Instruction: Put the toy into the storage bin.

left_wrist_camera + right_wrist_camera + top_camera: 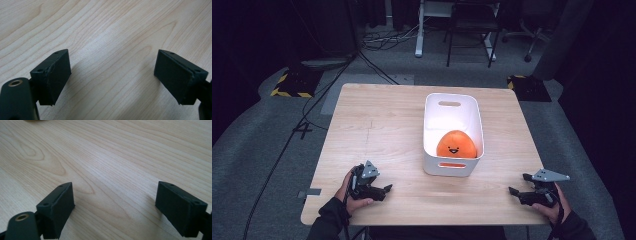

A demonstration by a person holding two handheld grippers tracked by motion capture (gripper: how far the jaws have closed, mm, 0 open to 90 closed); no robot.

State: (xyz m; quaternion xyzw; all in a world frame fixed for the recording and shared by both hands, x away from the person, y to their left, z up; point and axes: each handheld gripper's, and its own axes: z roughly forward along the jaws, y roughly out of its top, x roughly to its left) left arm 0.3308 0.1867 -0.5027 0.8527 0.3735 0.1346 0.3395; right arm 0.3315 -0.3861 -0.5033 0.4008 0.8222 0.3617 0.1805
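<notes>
An orange round plush toy (456, 144) with a smiling face lies inside a white plastic bin (430, 125) right of the table's middle. My left gripper (384, 190) rests near the front left of the wooden table (377, 125), a hand around it, open with nothing between its jaws. My right gripper (518, 186) sits near the front right edge, also open and empty. In the left gripper view, the left gripper (112, 77) has its jaws wide apart over bare wood. The right gripper view has the right gripper (115, 207) standing the same way.
The bin has handle slots at its near and far ends. Beyond the table are a grey floor with black cables (312, 100), yellow-black striped plates (292, 85), chair legs and a desk frame (419, 30).
</notes>
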